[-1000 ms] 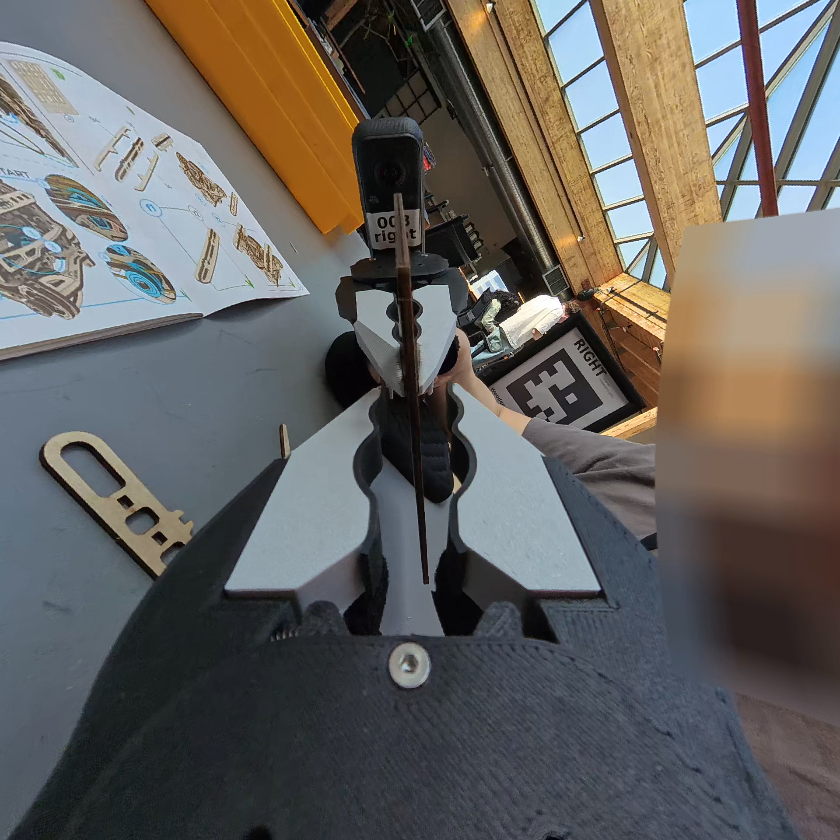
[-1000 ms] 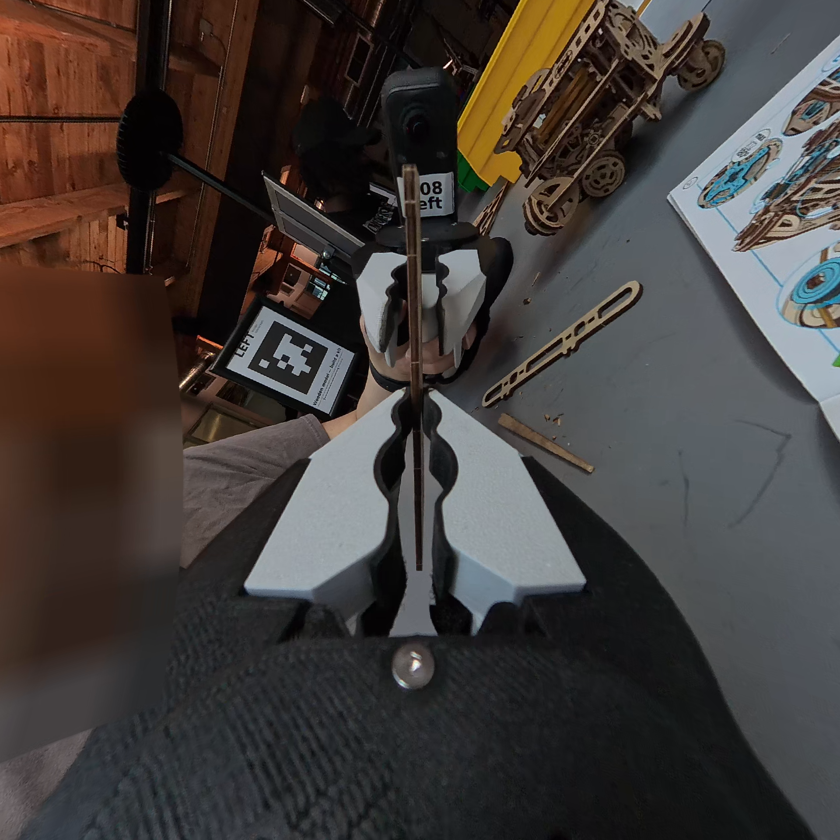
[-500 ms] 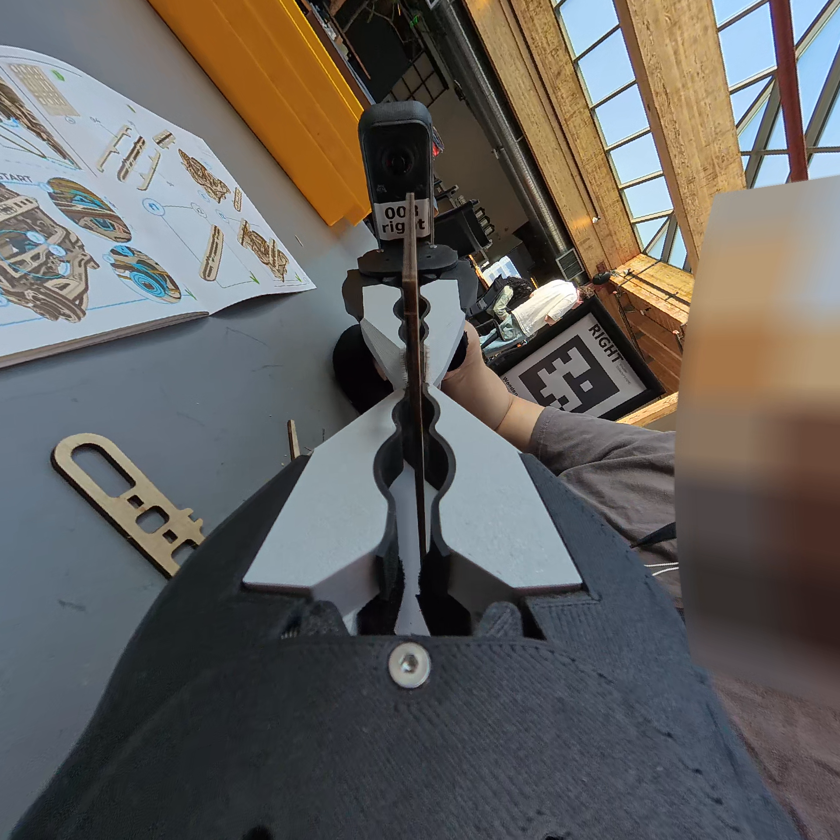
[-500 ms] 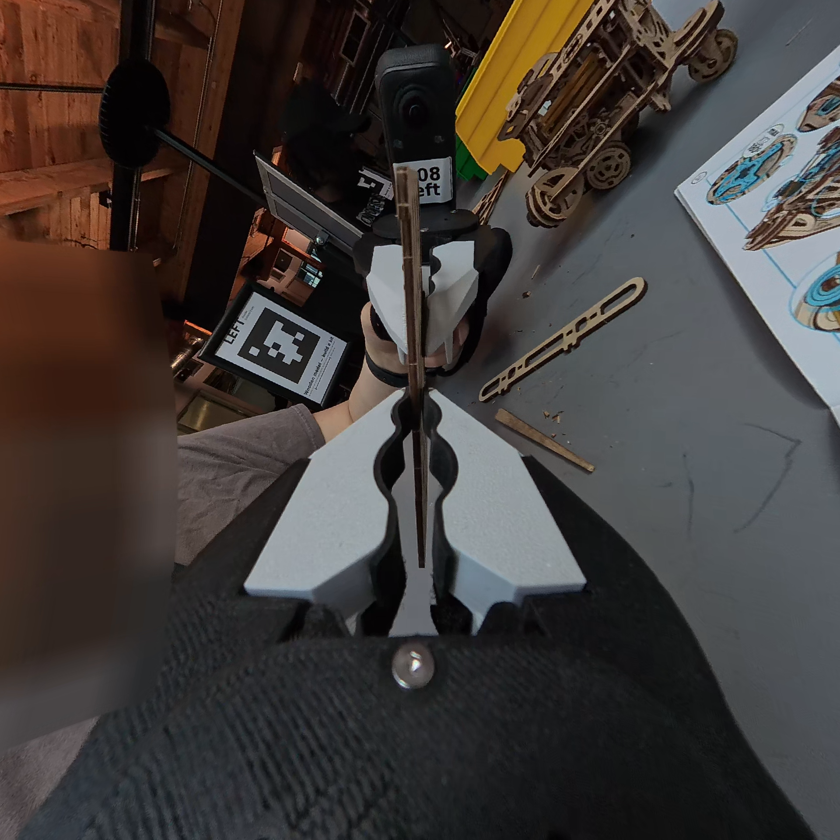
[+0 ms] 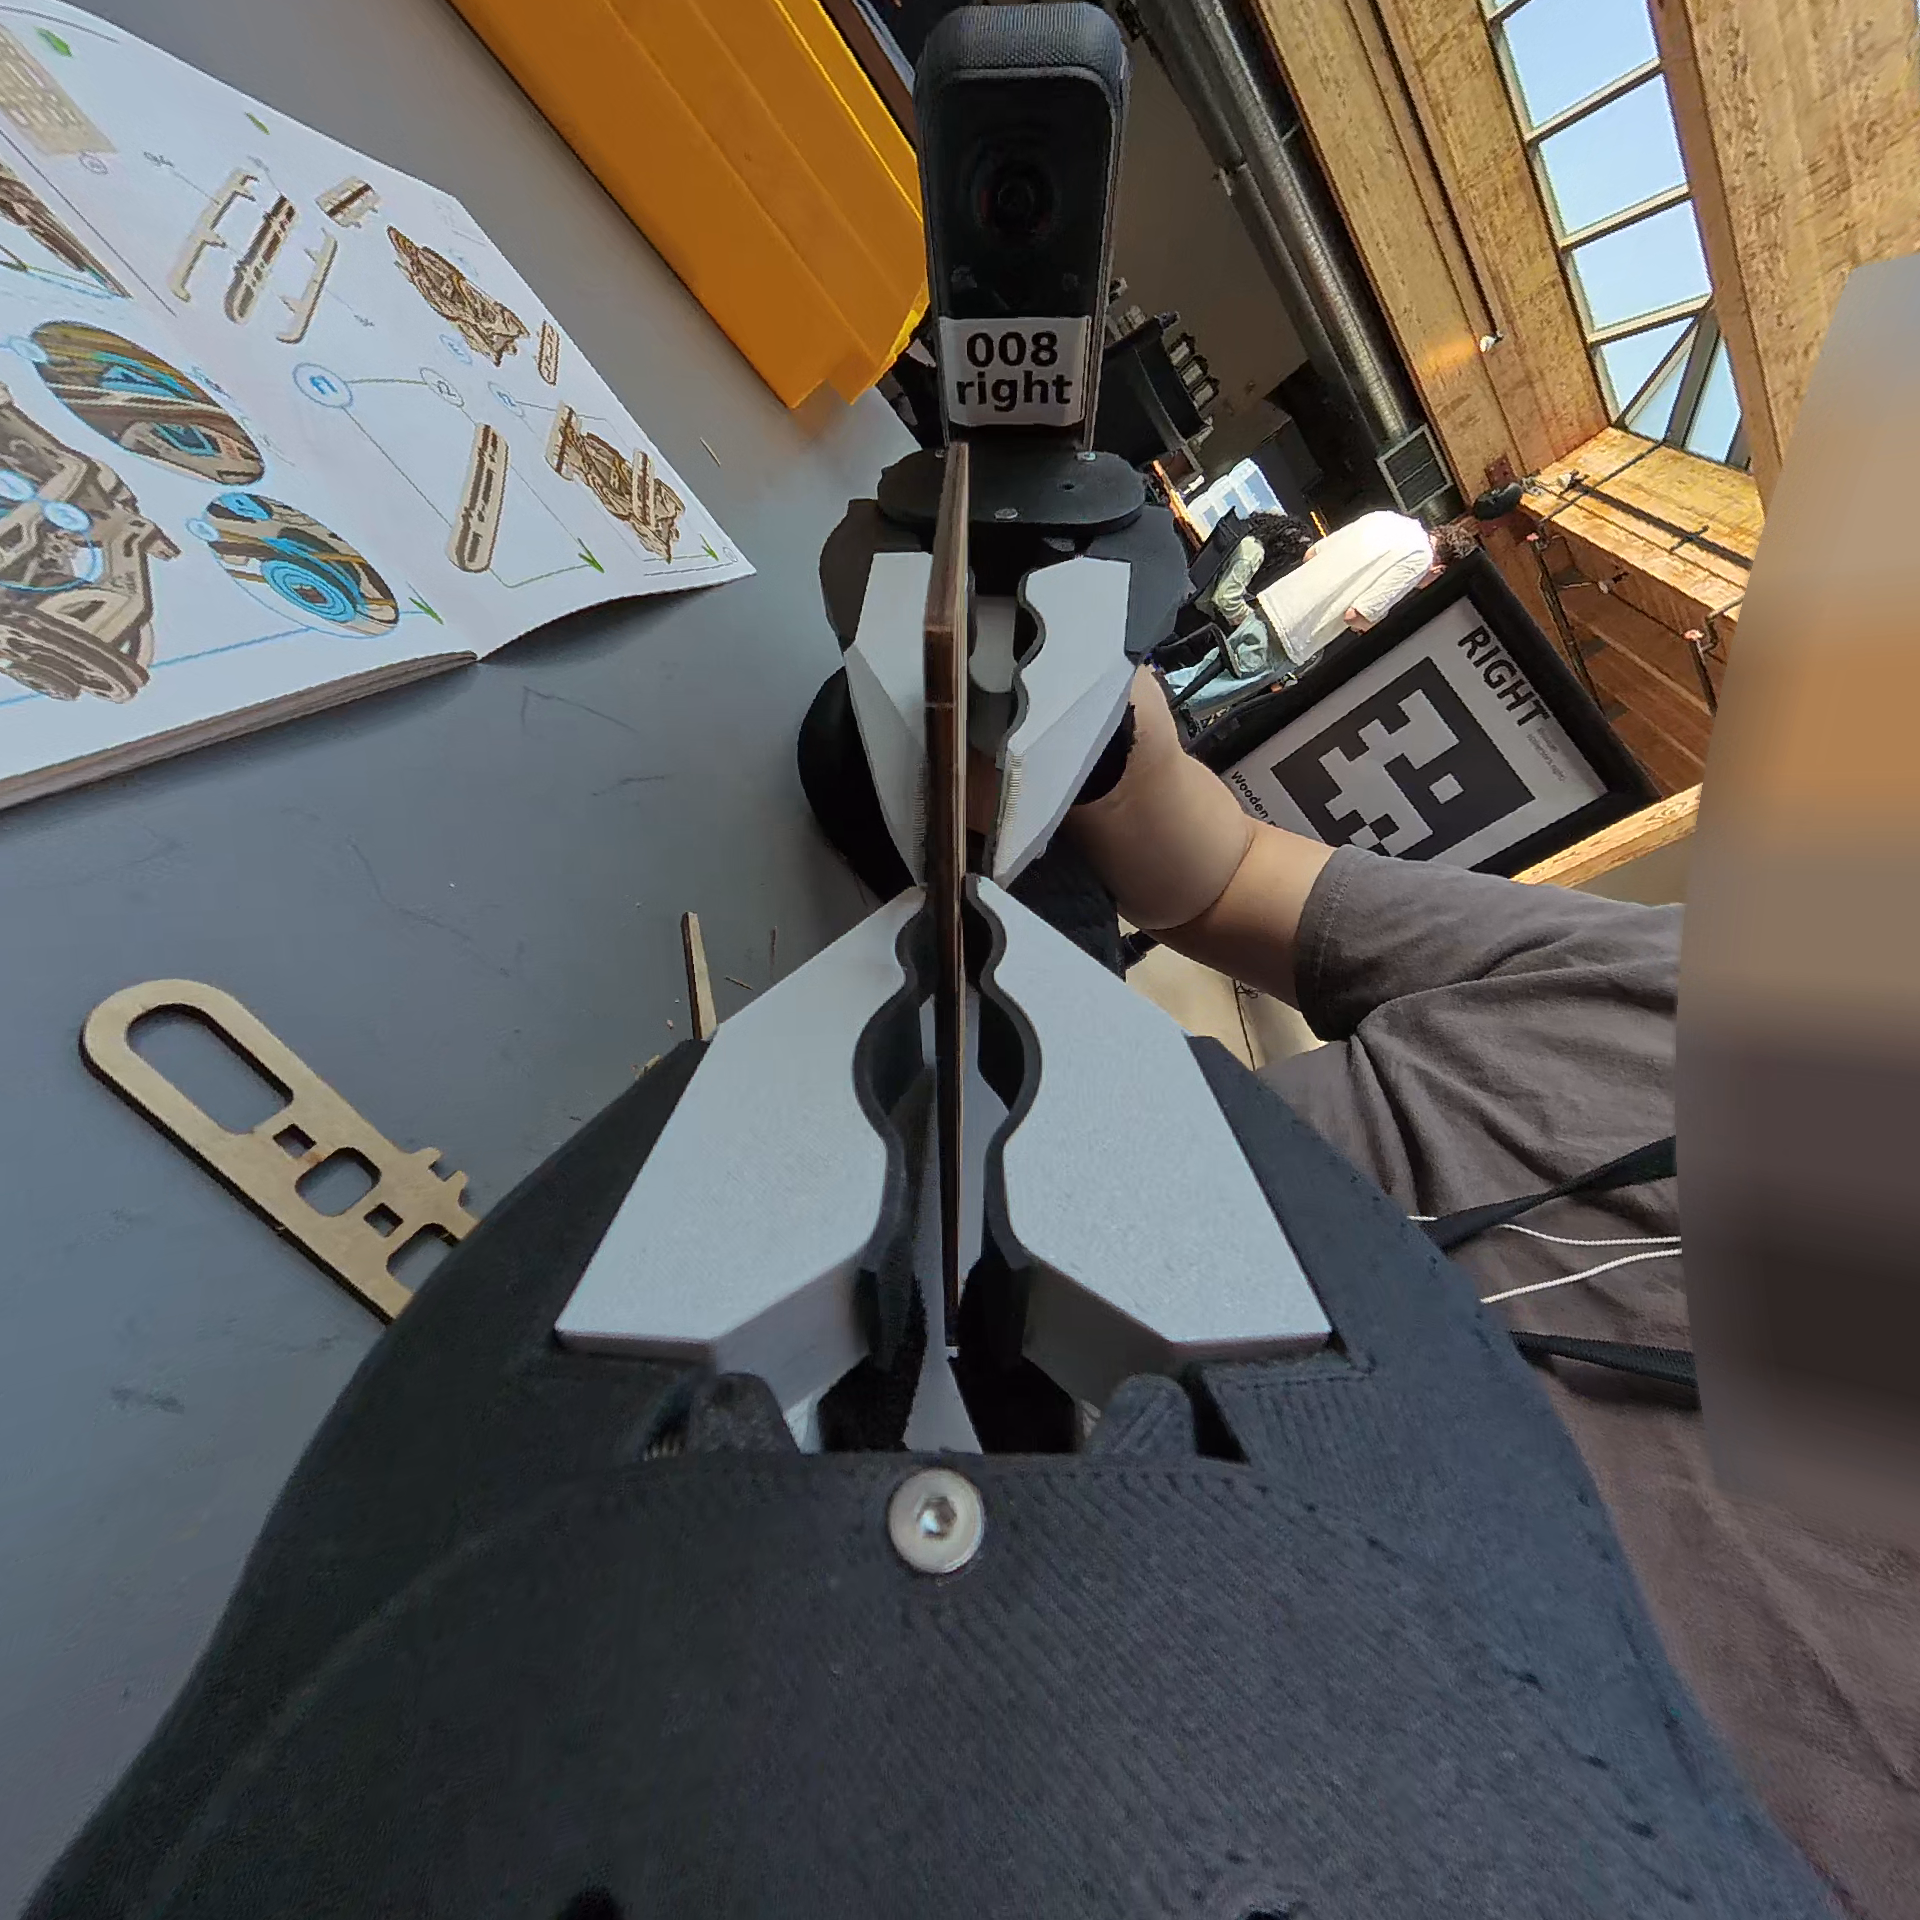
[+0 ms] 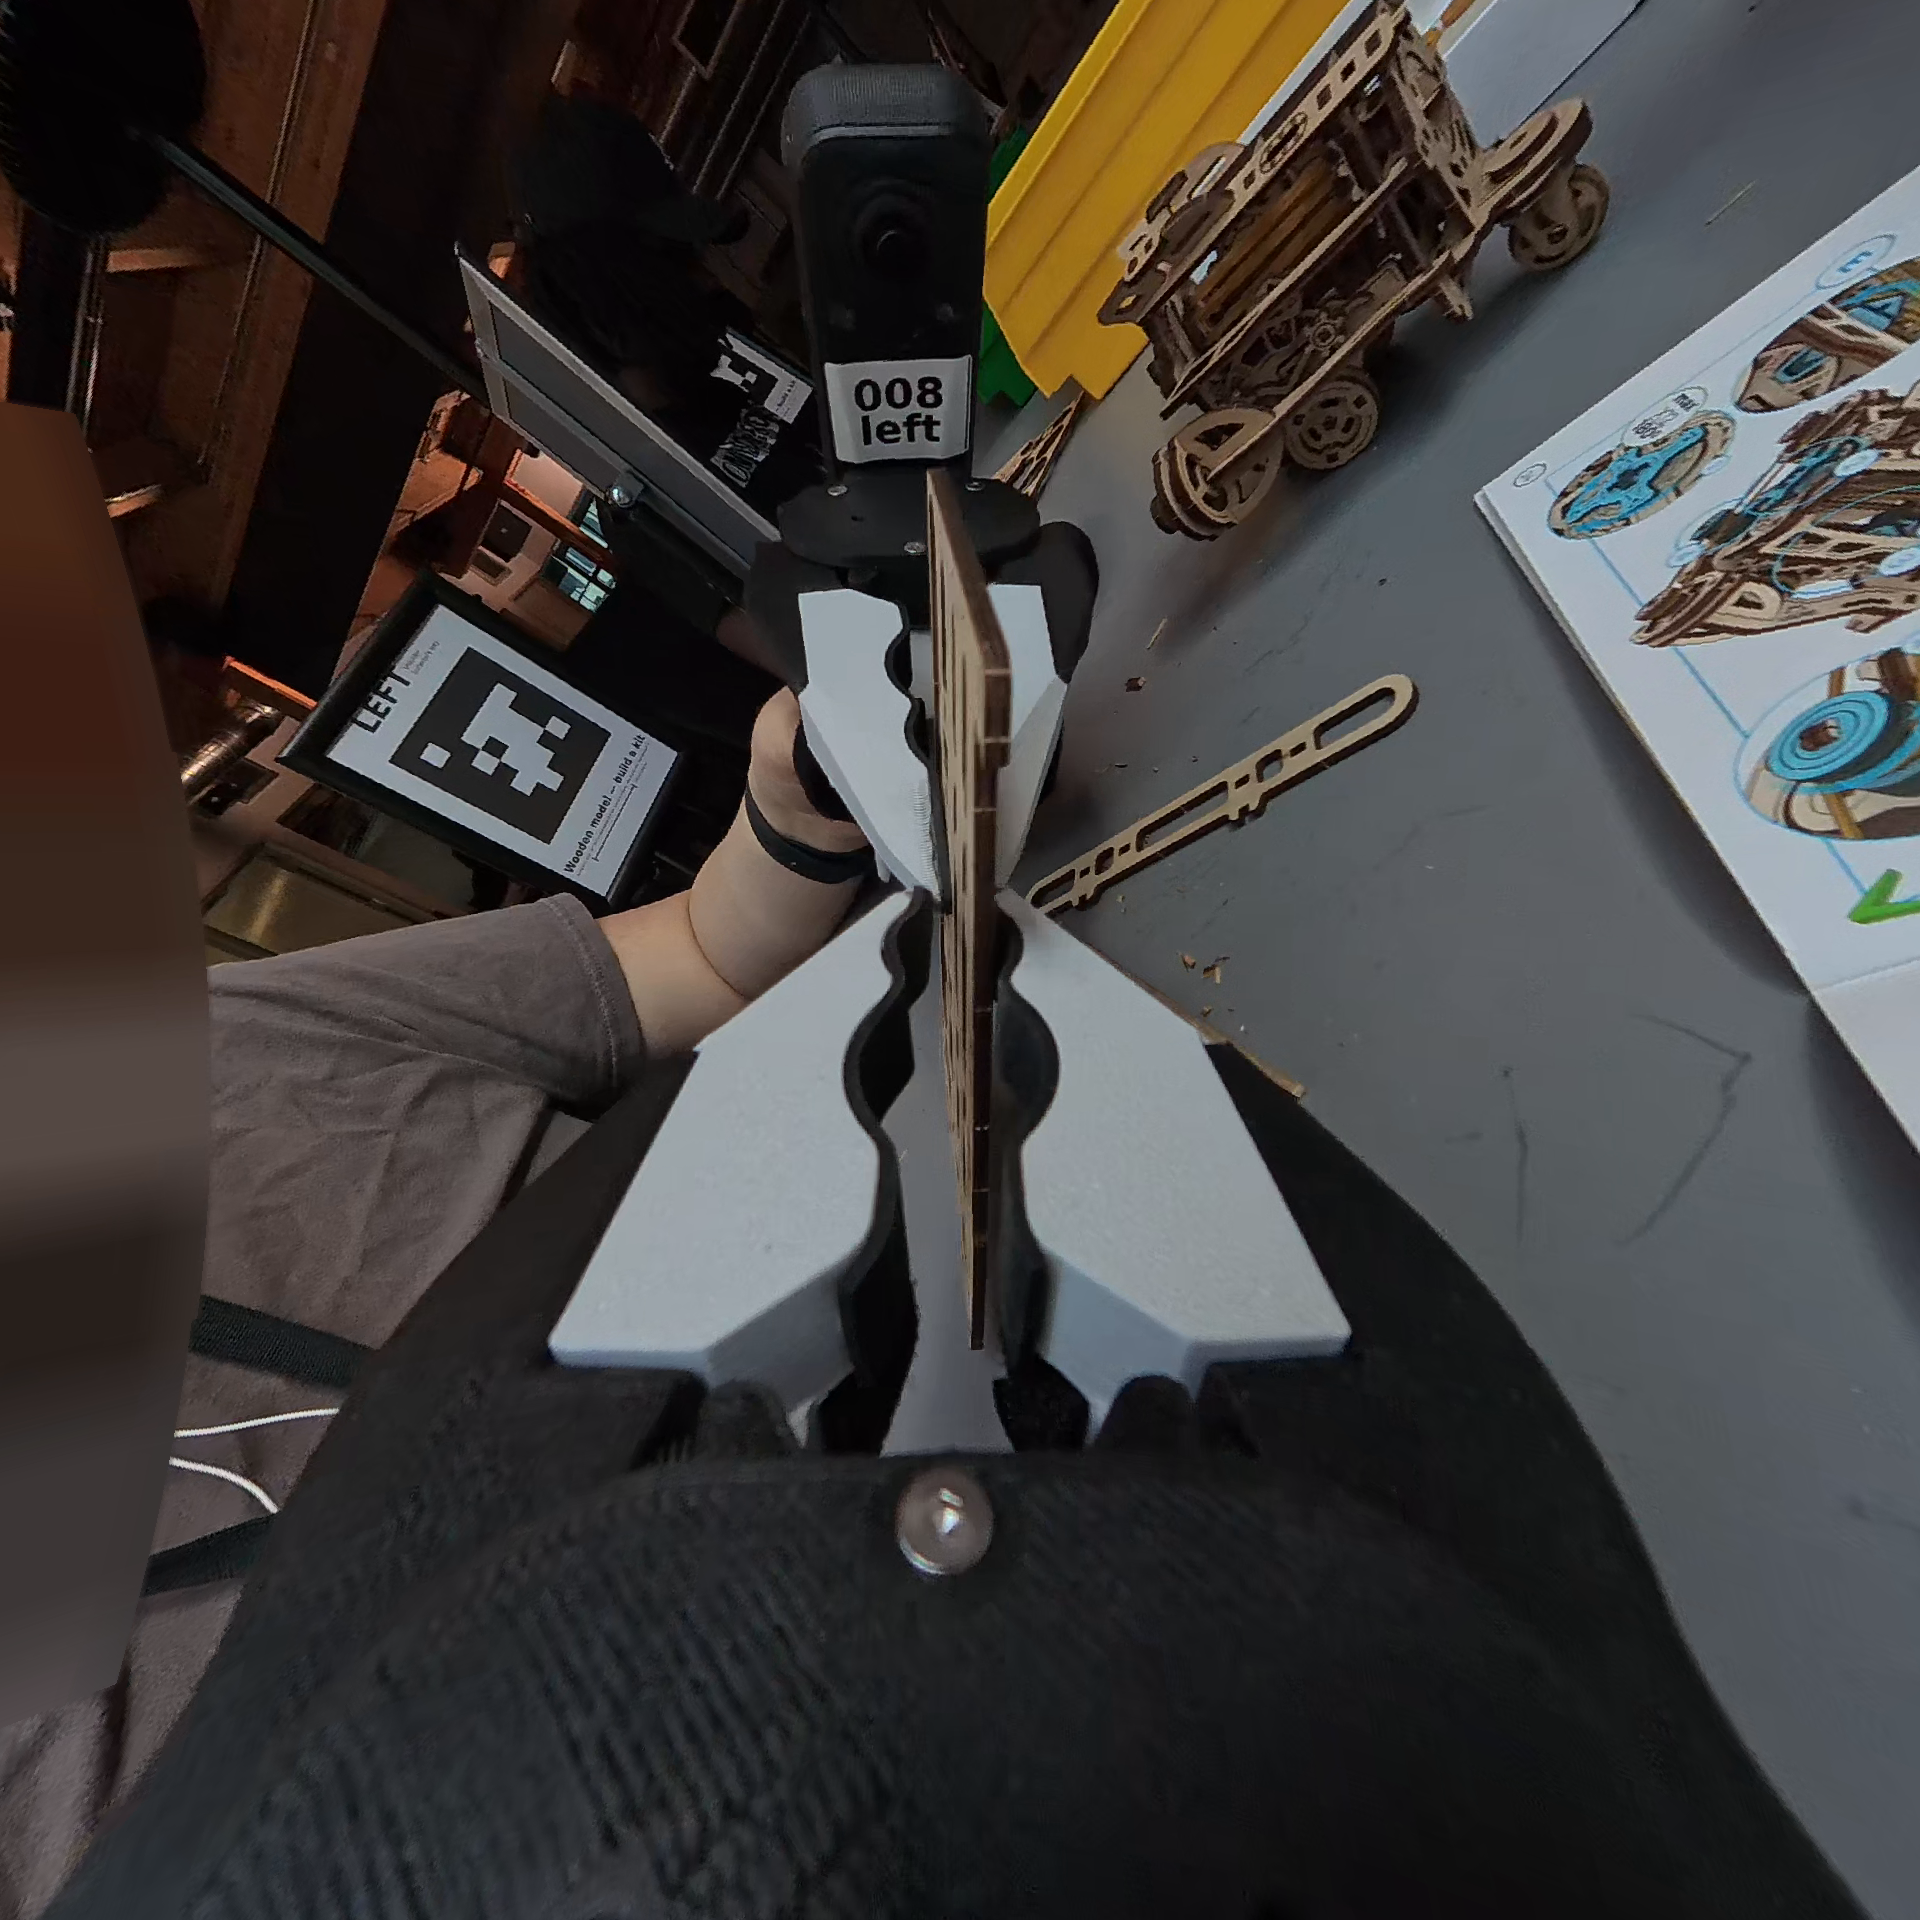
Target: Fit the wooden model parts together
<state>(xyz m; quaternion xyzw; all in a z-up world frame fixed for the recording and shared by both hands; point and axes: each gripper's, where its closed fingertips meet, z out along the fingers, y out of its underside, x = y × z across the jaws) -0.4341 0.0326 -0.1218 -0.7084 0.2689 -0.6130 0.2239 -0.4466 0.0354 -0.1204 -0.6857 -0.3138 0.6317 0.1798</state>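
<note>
While both grippers face each other tip to tip above the grey table (image 5: 312,883), one thin wooden panel (image 5: 948,1091) stands edge-on between them.

Left gripper (image 5: 943,904): fingers pressed onto the near end of the wooden panel, clamping it.

Right gripper (image 6: 961,914): its fingers flank the panel's other end; in the left wrist view they stand apart, one finger (image 5: 888,675) against the panel and the other clear, so the panel is not pinched there.

Slotted wooden strip (image 5: 281,1132): flat on the table, beside the left gripper.

Instruction booklet (image 5: 312,416): open, farther along the table.

Assembled wooden vehicle model (image 6: 1340,260): upright near a yellow bin (image 6: 1091,229).

Thin wooden sliver (image 5: 698,977): on the table by the left gripper.
</note>
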